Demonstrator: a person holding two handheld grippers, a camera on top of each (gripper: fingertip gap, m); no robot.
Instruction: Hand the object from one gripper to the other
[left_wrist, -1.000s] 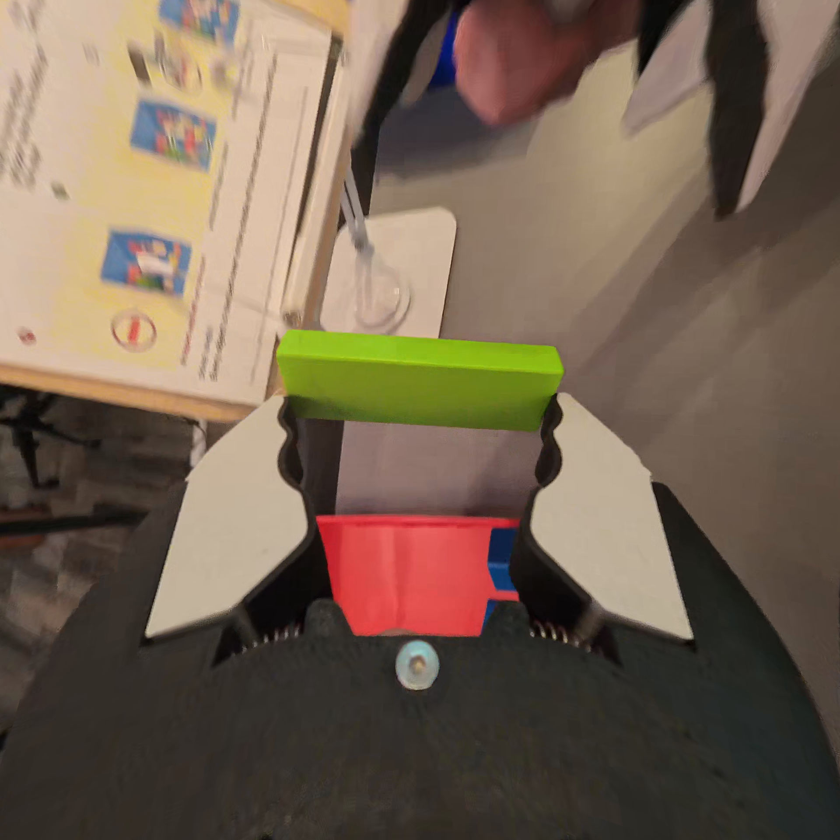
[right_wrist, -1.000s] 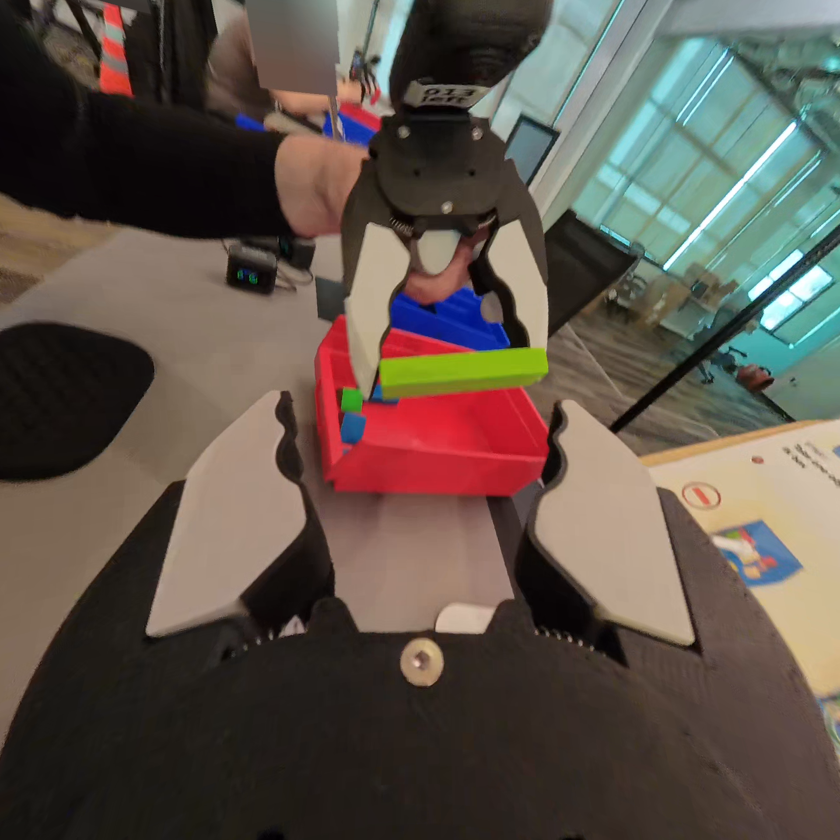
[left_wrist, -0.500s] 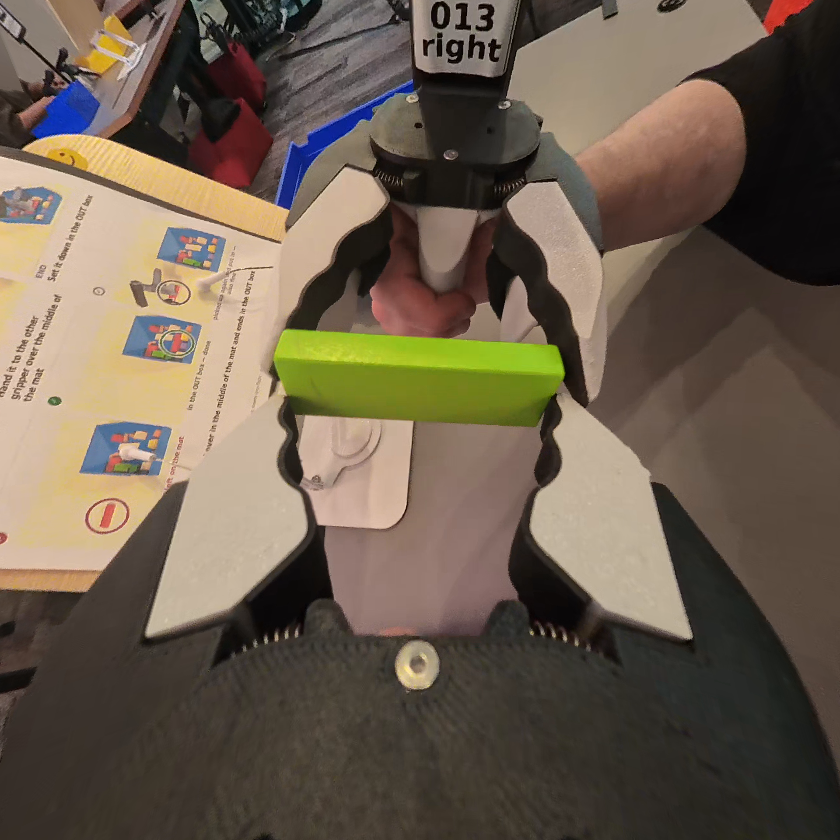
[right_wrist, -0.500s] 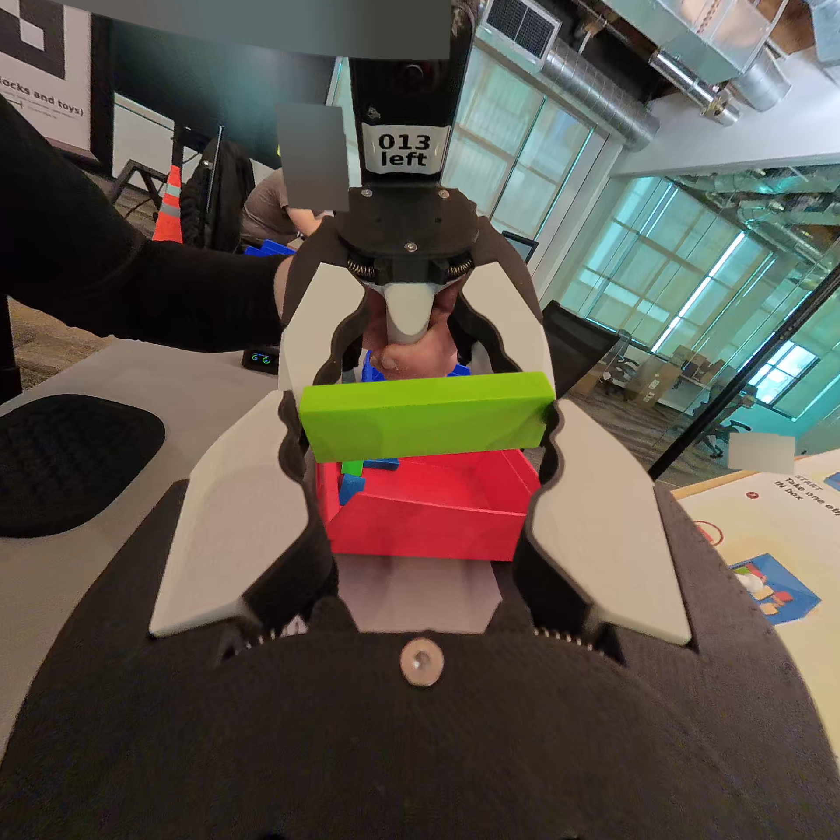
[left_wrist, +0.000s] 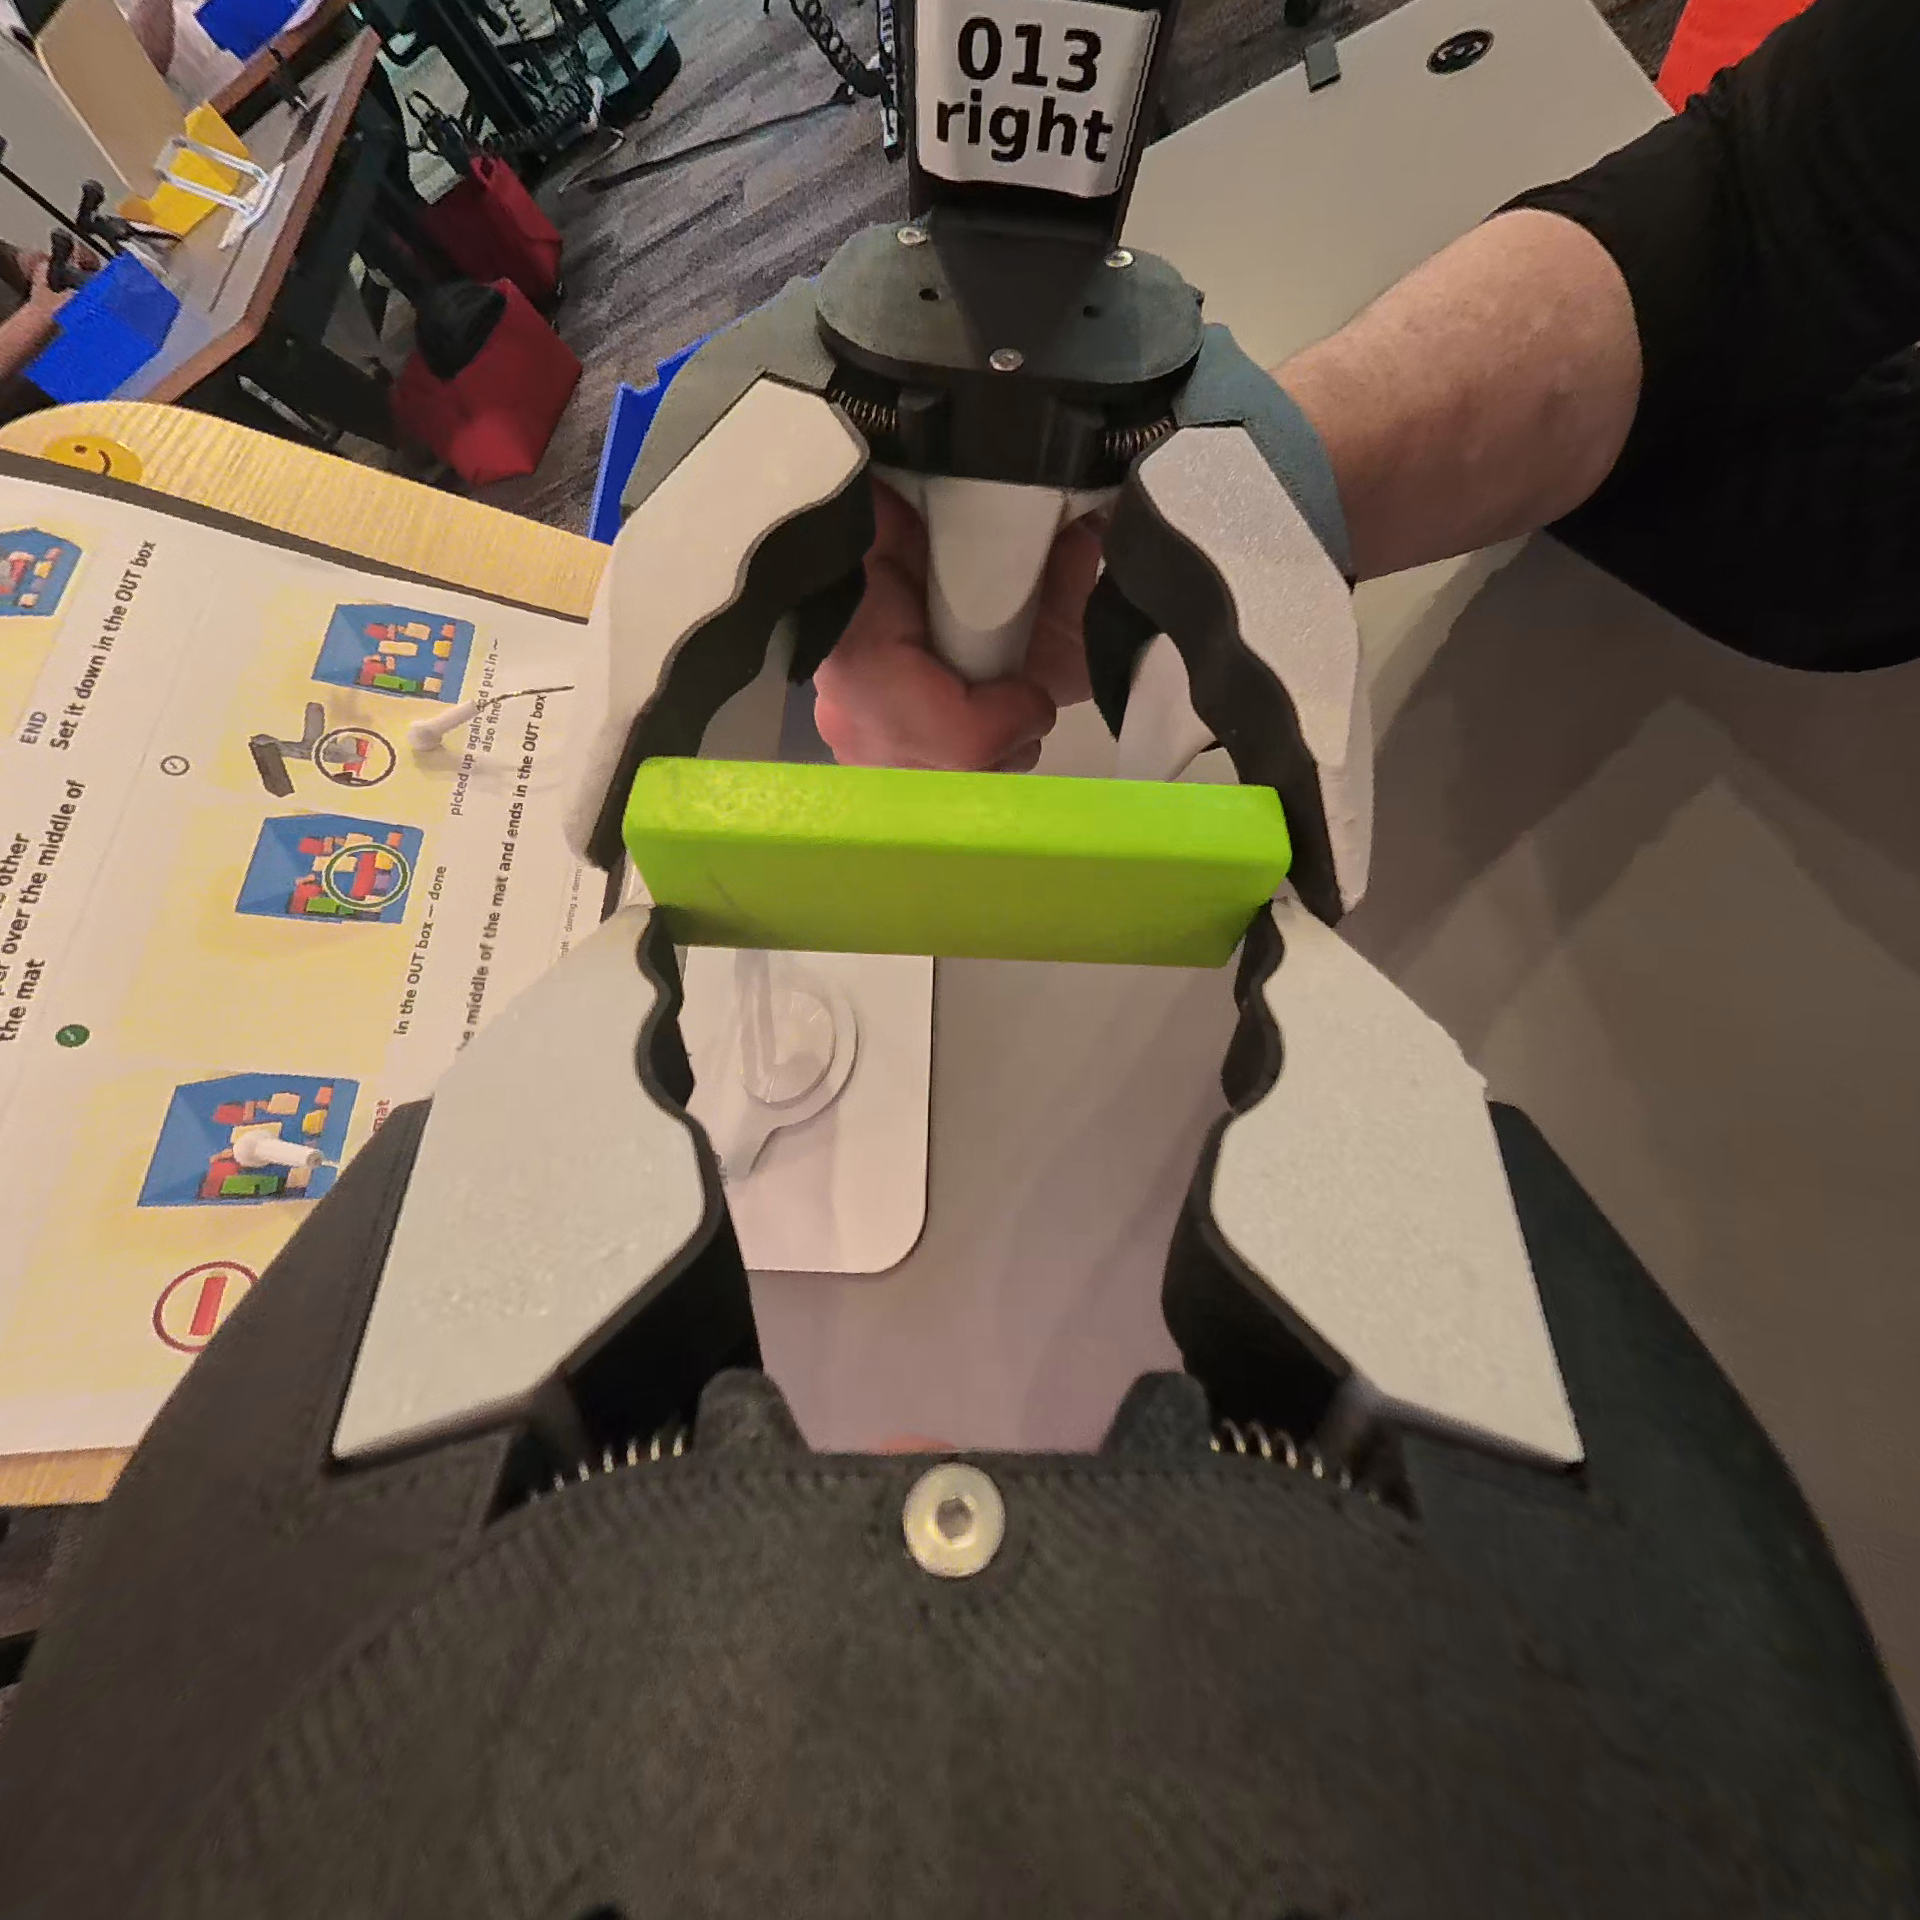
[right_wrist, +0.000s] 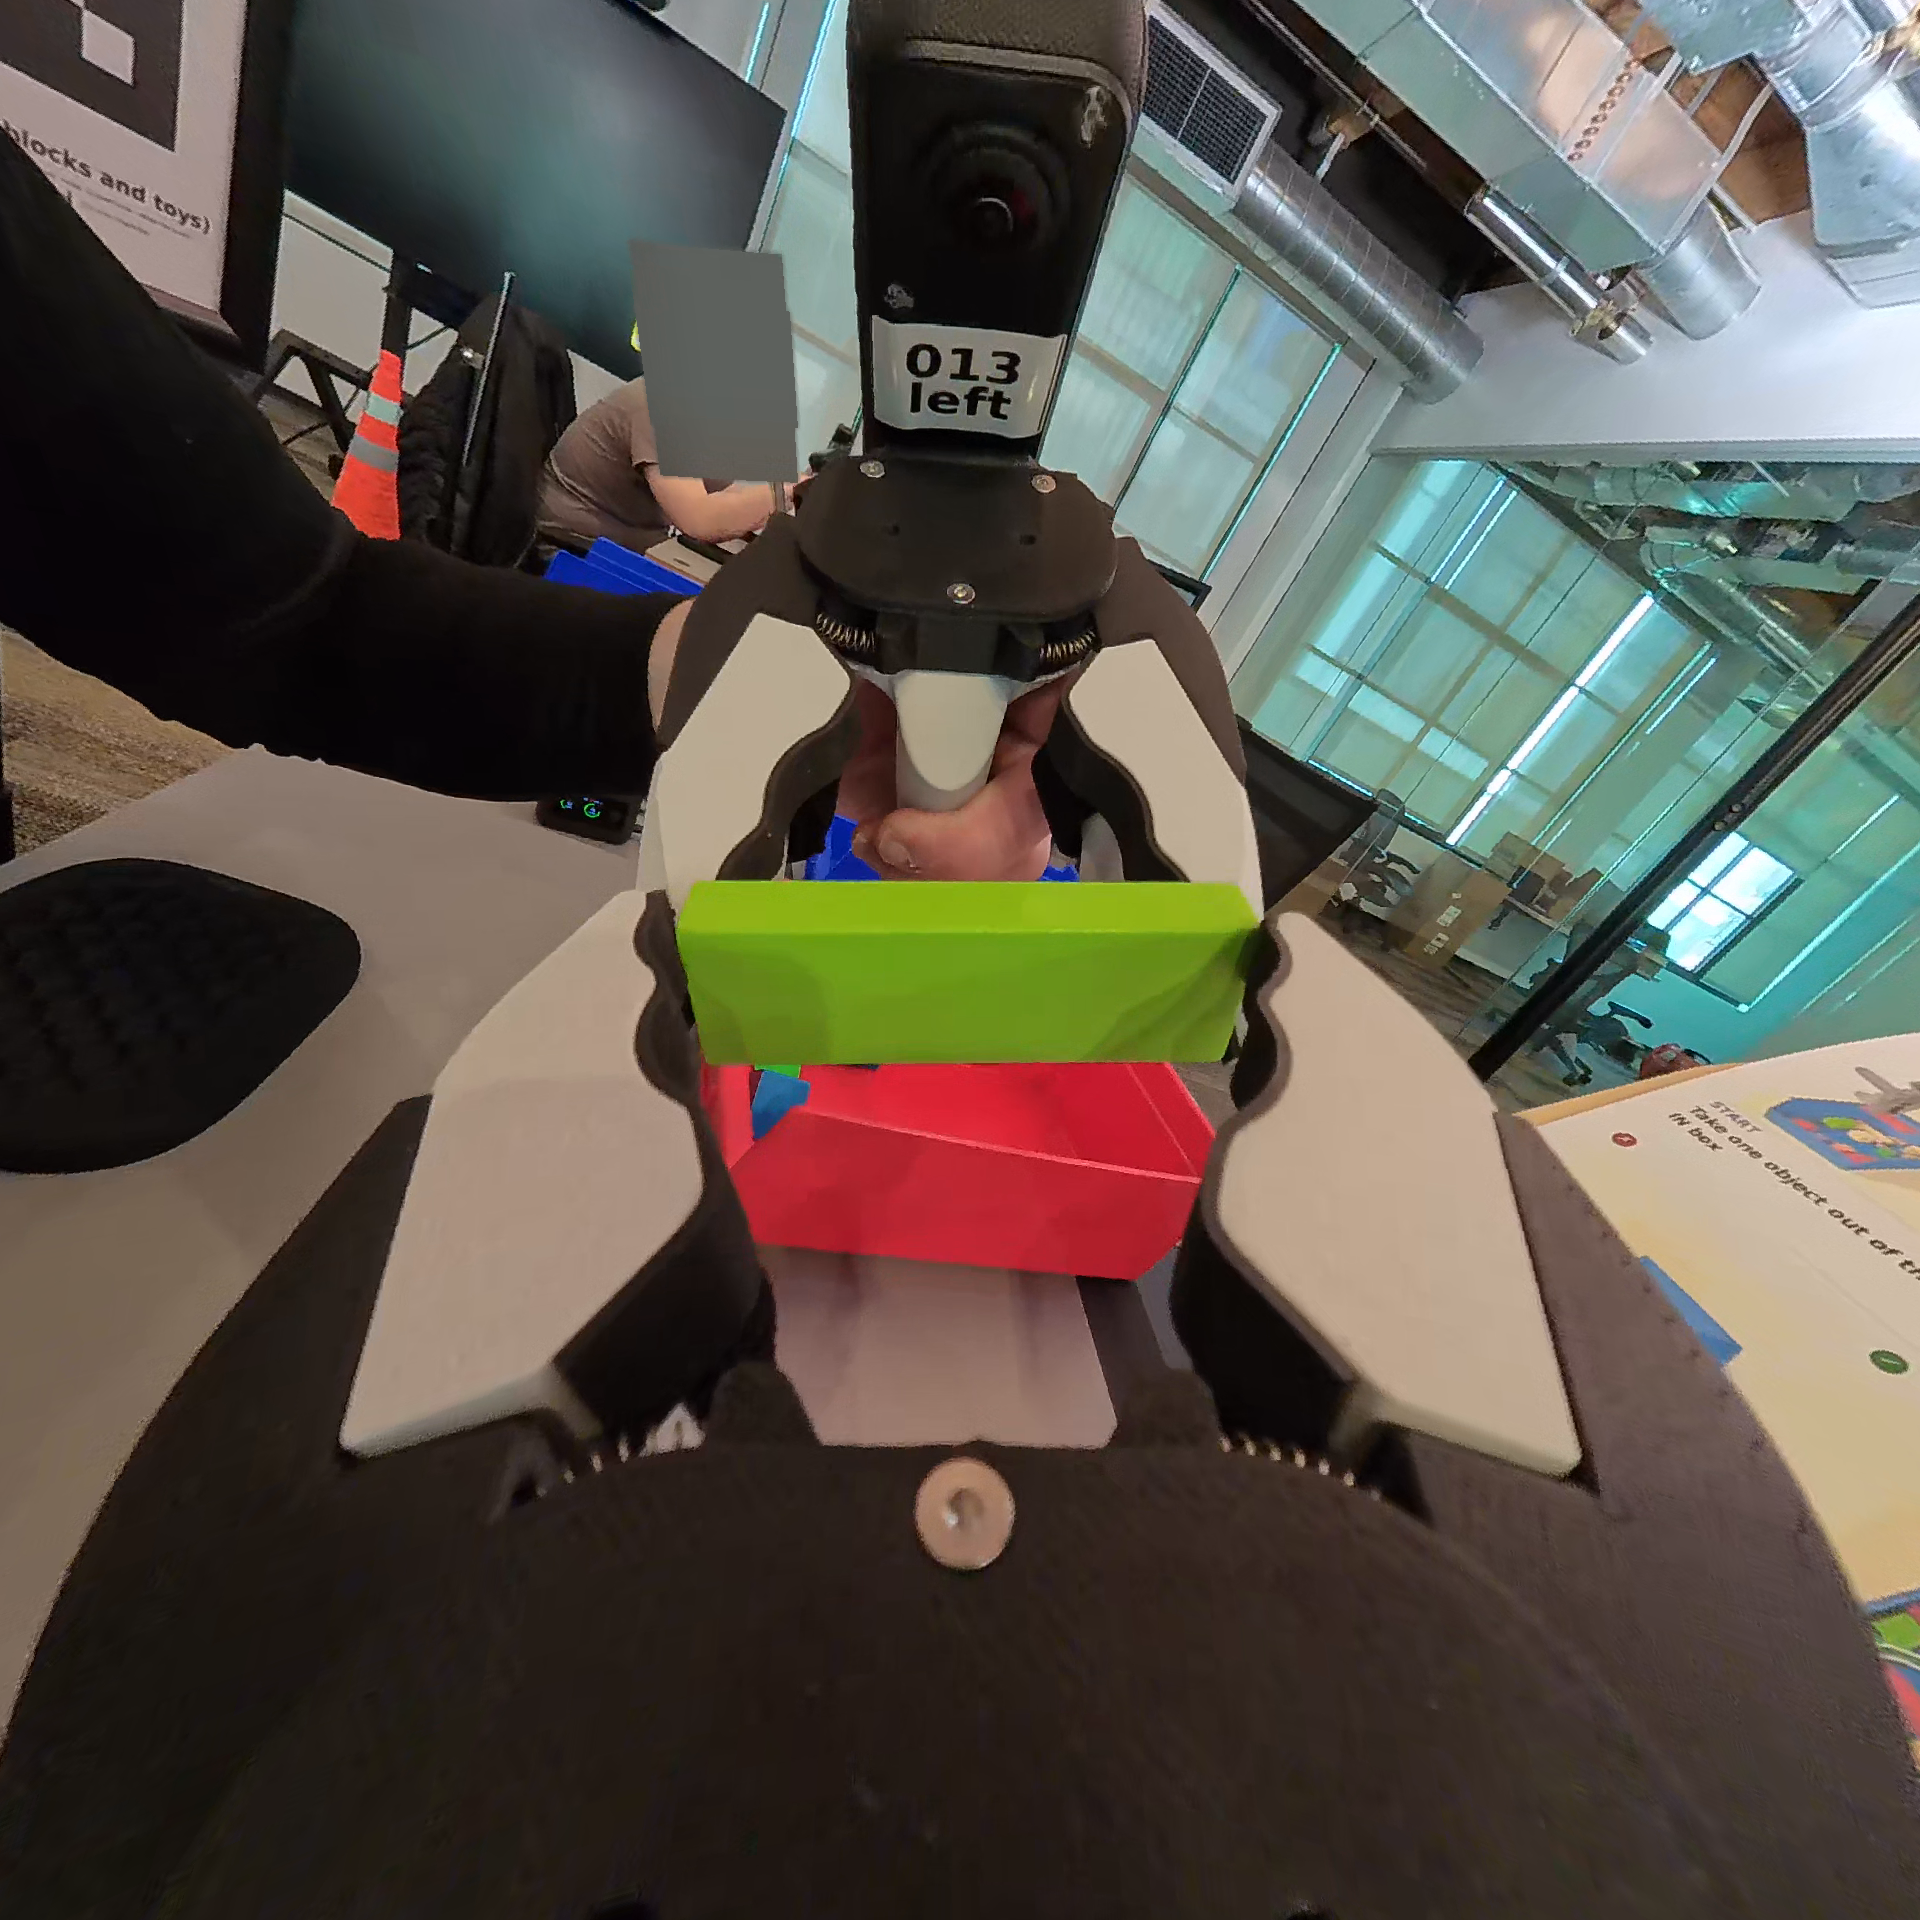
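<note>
Both of our left fingertips (left_wrist: 649, 971) press their black ribbed pads against the short ends of the green block (left_wrist: 956, 868), so in the left wrist view the left gripper (left_wrist: 956, 951) clearly clamps it lengthwise, the block held level in the air above the grey table (left_wrist: 1558, 1039) and a white mat (left_wrist: 862, 1143). Across from it the right gripper (left_wrist: 961, 831) faces us head-on, its fingers curving around the same two ends from the far side; they look to touch the block, though we cannot tell from here how firmly they press. We hold the block by its ends, we judge, so that each gripper can reach the same faces from opposite sides without colliding. An instruction sheet (left_wrist: 208, 883) lies on the wooden board at the left. In the right wrist view the right gripper (right_wrist: 961, 997) has its pads set on the block's ends, the green block (right_wrist: 961, 977) spanning the full width between them, with the left gripper (right_wrist: 961, 894) meeting it from behind. Below sits a red bin (right_wrist: 987, 1184) holding small blue and green pieces, and a black pad (right_wrist: 156, 997) rests on the table at the left. Both grippers appear to grasp the block at once, so the handover seems to be at its midpoint, awaiting one side's release.
</note>
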